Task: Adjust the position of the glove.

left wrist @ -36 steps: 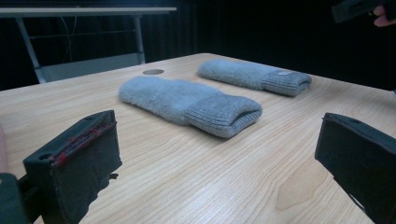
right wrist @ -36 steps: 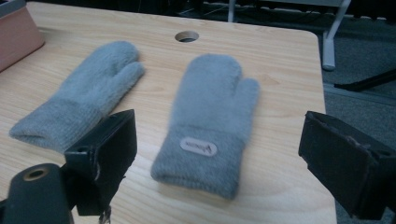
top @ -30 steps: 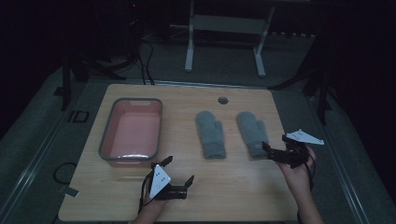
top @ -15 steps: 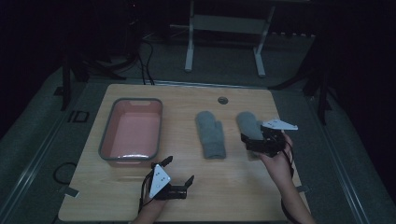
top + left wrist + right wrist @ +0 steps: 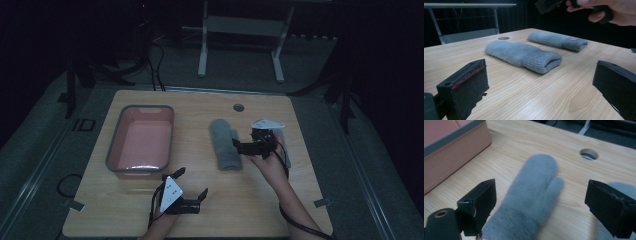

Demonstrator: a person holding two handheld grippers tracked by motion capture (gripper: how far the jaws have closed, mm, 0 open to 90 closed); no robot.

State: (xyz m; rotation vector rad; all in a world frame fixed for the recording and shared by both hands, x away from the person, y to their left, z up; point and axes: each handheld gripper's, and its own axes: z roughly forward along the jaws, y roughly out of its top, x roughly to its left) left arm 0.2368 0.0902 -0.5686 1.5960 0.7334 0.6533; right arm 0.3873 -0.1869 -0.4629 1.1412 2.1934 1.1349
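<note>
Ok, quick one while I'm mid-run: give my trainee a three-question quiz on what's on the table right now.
1. True or false: the pink bin holds a mitten.
2. Which gripper hangs over the mittens? A) left gripper B) right gripper
3. Fill in: the jaws of both grippers stand ____.

Key:
1. False; both grey mittens, the nearer mitten and the farther mitten, lie flat on the table.
2. B.
3. Open.
</note>
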